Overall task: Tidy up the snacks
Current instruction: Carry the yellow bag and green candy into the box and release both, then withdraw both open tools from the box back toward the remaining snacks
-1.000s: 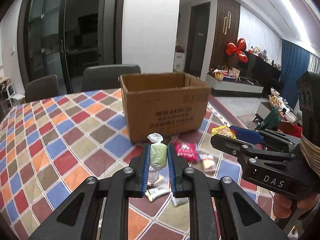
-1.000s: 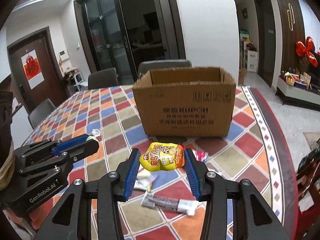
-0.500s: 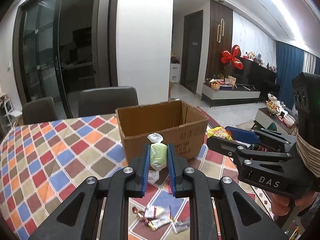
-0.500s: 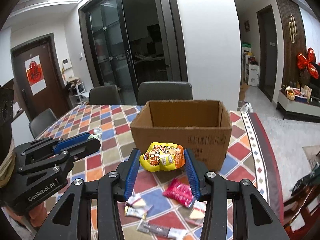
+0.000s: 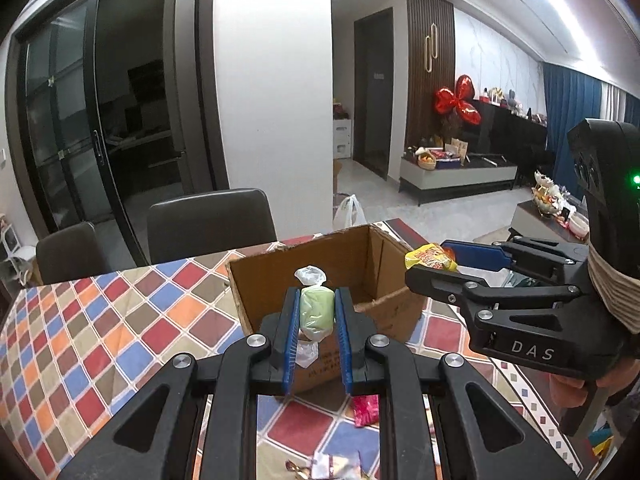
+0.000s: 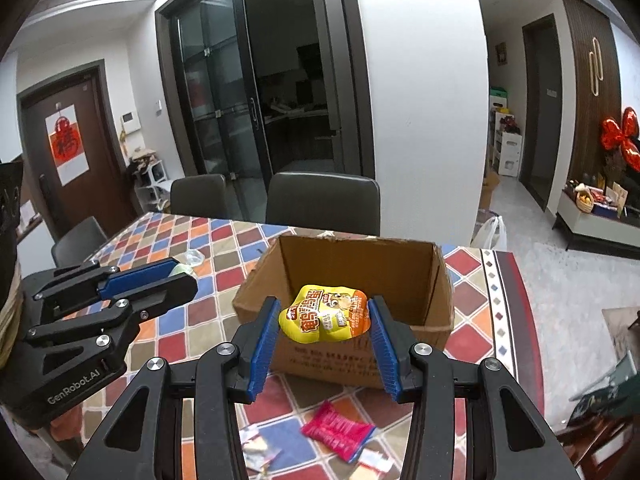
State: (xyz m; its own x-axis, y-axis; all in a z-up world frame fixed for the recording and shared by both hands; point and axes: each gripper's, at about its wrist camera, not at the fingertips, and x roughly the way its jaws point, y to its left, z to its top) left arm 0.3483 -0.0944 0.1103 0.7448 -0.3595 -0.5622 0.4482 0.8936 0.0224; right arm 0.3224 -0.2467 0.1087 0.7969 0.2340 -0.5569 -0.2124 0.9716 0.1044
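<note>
My left gripper [image 5: 317, 300] is shut on a green wrapped candy [image 5: 316, 312] and holds it high, in front of the near wall of an open cardboard box [image 5: 264, 300]. My right gripper [image 6: 325, 312] is shut on a yellow snack packet [image 6: 326, 314] and holds it above the box's [image 6: 400, 272] near edge. In the left wrist view the right gripper [image 5: 432, 262] hangs at the box's right side. In the right wrist view the left gripper [image 6: 180, 272] is left of the box.
The box stands on a table with a colourful checkered cloth [image 5: 80, 340]. A red packet [image 6: 338, 430] and several small wrapped snacks [image 6: 256, 448] lie on the cloth in front of the box. Dark chairs [image 6: 324, 200] stand behind the table.
Both grippers have risen with their snacks and moved toward the box; its open inside now shows.
</note>
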